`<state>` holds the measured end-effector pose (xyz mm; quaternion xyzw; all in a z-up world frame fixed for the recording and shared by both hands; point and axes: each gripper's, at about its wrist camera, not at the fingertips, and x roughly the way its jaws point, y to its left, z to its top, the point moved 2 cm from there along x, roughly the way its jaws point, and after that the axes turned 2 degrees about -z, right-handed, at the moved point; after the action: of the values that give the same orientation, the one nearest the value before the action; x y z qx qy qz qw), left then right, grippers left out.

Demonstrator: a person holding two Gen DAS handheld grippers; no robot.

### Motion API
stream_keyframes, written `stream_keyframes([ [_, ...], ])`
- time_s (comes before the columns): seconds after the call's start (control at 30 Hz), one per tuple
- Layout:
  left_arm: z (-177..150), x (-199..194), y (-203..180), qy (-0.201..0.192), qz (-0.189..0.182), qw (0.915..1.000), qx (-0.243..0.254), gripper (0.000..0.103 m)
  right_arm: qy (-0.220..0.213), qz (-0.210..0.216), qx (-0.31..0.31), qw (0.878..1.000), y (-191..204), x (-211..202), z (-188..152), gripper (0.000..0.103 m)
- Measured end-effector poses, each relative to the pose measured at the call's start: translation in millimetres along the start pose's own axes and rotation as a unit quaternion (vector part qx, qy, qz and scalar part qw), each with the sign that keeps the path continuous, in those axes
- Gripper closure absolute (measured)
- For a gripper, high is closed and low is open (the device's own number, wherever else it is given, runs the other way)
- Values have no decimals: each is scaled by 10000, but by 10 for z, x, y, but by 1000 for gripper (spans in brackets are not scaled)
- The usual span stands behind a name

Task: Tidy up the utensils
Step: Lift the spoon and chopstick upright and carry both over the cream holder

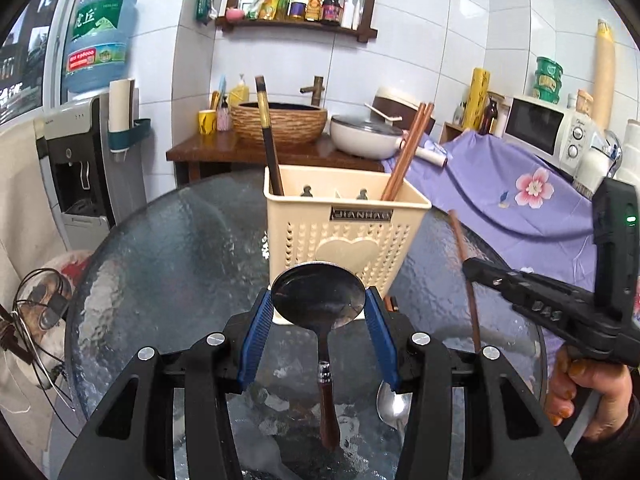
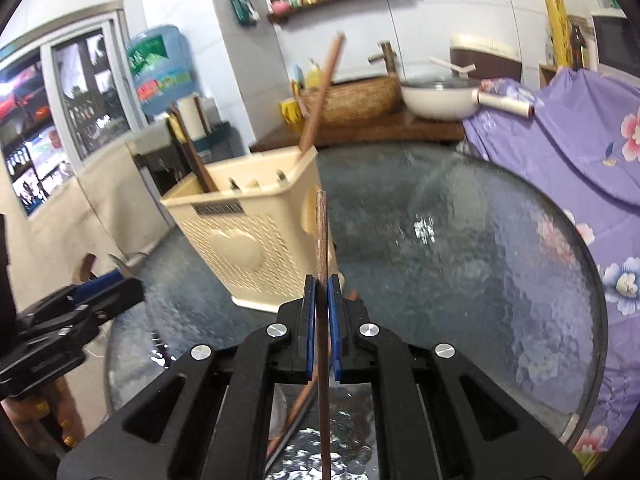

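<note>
Right, biggest first: round glass bench (image 1: 168, 248) fills both views, w/ purple floral cloth (image 1: 500, 184) draped over whatever sits behind it on the right. On the bench stands the cream utensil holder (image 1: 344, 232), upright, perforated walls, heart on the front, dividers inside. Its left compartment has dark chopsticks (image 1: 269, 136) leaning out; the right compartment has a reddish-brown pair (image 1: 408, 152) slanting up-right.

My left gripper (image 1: 319, 308) is pinching the ladle-type spoon (image 1: 319, 300) by the bowl, blue pads on both edges of the bowl, its wooden handle (image 1: 329, 408) hanging back toward the camera. It's up off the bench, just in front of the holder. Below it a small metal spoon (image 1: 394, 404) lies on the glass.

My right gripper (image 2: 321, 280) is pressed together on a single brown chopstick (image 2: 322, 232), pads tight on the shaft; the stick points up and forward, tip near the holder's right front corner, clear of the glass. Another brown stick (image 2: 300, 404) lies on the bench under it, partly hidden by the gripper.
</note>
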<state>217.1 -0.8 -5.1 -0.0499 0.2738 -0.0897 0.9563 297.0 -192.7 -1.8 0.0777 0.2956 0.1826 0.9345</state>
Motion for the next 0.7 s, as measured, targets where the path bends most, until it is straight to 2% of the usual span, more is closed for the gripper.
stream_keyframes([
  [0.2, 97, -112, 38, -161, -129, 9998, -50, 57, -313, 287, -36, 9991, 104, -254, 153, 96],
  [0.5, 197, -242, 16, -327, -300, 9990, -30, 57, -447, 717, 123, 9964, 148, -459, 291, 96],
  [0.7, 321, -317, 12, -380, -421, 9984, 12, 57, -674, 817, -11, 9944, 235, -645, 494, 96],
])
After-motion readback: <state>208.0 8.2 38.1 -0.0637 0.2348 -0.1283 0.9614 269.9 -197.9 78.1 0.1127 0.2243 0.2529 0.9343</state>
